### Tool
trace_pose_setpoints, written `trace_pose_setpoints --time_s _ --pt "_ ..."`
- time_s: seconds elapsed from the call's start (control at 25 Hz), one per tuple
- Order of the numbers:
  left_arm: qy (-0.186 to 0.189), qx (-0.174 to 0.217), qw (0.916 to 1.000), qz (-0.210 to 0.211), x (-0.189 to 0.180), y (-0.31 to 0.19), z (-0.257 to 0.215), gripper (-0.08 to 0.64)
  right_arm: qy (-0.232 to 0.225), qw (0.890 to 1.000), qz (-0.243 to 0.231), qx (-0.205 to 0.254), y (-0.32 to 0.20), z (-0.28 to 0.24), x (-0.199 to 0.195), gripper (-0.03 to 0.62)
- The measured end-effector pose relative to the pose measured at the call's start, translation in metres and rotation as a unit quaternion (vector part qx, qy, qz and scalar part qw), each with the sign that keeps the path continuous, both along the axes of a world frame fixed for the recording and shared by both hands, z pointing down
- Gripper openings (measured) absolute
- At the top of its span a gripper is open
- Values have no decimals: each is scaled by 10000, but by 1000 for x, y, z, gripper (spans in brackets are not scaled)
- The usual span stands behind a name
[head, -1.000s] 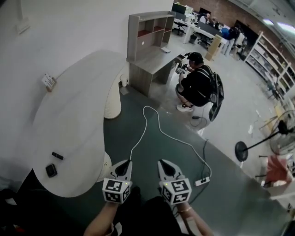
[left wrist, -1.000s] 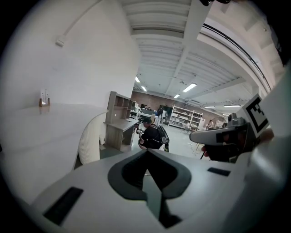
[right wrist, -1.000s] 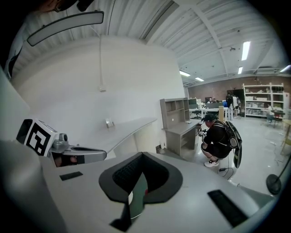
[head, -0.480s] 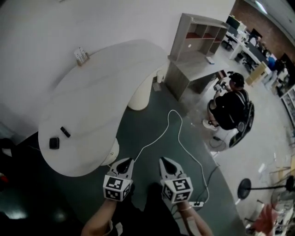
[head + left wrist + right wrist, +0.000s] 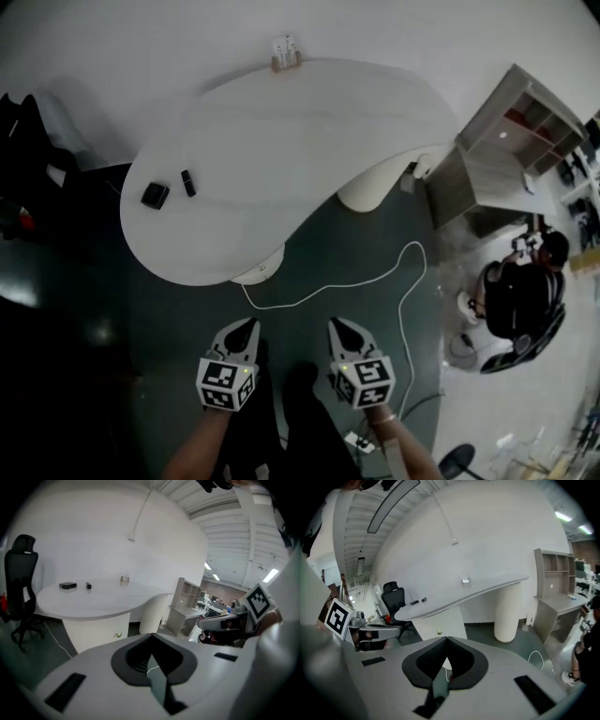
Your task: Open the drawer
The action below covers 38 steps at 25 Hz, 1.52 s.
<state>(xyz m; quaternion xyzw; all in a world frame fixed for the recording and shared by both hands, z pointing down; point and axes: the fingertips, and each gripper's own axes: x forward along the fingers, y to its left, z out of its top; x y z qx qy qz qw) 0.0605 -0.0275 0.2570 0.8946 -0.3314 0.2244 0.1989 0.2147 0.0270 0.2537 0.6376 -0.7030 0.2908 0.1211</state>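
The left gripper [image 5: 246, 330] has its jaws pressed together at the tips with nothing between them. The right gripper [image 5: 339, 330] is closed the same way and is also empty. Both are held side by side, a little apart, low over the dark green floor [image 5: 366, 253], and both point toward the worktop [image 5: 281, 141]. Neither touches anything.

The drawer [image 5: 96, 630] is ahead of both grippers, in the white pedestal under the near, rounded end of the worktop. Its small round knob [image 5: 118, 633] faces them. The drawer front looks flush with the pedestal, and it is well apart from both jaws.

A white cable [image 5: 328, 286] runs from the foot of the pedestal across the floor, looping to the right. On the worktop's left part lie two small dark things [image 5: 156, 195], and a small holder [image 5: 285, 52] stands at its far edge by the wall. A second, round column [image 5: 370, 192] carries the worktop's other end. A black chair [image 5: 21, 573] stands to the left. On the right is a grey shelf desk [image 5: 506, 141], and a person [image 5: 520, 300] crouches near it.
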Motion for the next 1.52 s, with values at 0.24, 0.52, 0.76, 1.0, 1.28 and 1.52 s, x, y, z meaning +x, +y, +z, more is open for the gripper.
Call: trace_pose_setpoints --time_s 0.24,0.52,0.76,1.0,1.28,1.52 --pt "-94 -113 9976 -671 -43 8 36 3 -63 9975 -674 -194 -22 48 -38 3" --pt "14 -96 9950 -998 -72 -2 83 3 58 9947 -939 -416 -38 116 -64 3" --pt "71 -119 9933 -1151 -93 -16 140 3 179 9916 -1111 -632 -46 185 -82 3" --pt "131 -63 9916 -1288 -102 -30 207 3 182 9881 -1267 -857 -62 268 -98 3" --pt "294 4 9880 -1519 -102 -50 279 3 347 9883 -1244 -813 -94 358 -96 3" --pt "297 162 9881 -1502 -95 -82 338 3 665 9842 -1395 -862 -128 434 -92 5"
